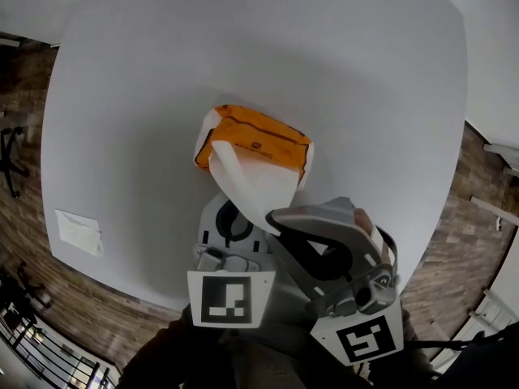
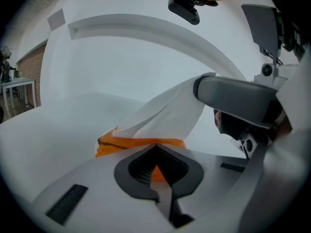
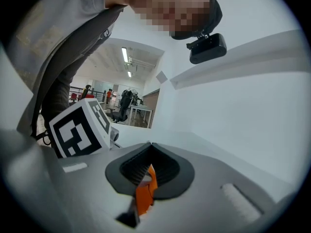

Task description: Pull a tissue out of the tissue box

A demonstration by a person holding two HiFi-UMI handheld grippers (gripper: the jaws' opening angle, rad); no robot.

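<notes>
My left gripper [image 2: 155, 173]: fingers together, empty, just beside the box. My right gripper [image 1: 277, 215]: fingers clamped on the tissue [image 1: 253, 178], partly out. It looks light, soft and tearable, so I'd hold its free edge. Tissue box [image 1: 261, 140]: orange, mid-counter [image 1: 365, 79].

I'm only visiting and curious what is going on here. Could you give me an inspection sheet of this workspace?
Surface: white table, mostly bare.
Job's things: orange tissue box near the middle; a tissue stretches from its top to the right gripper.
Clutter: one loose white sheet near the table's left edge.
Grippers: right gripper shut on the tissue; left gripper jaws together, close to the box, contact unclear.
Cables: nothing clearly seen.
Surroundings: wood-pattern floor, railing, white wall.
</notes>
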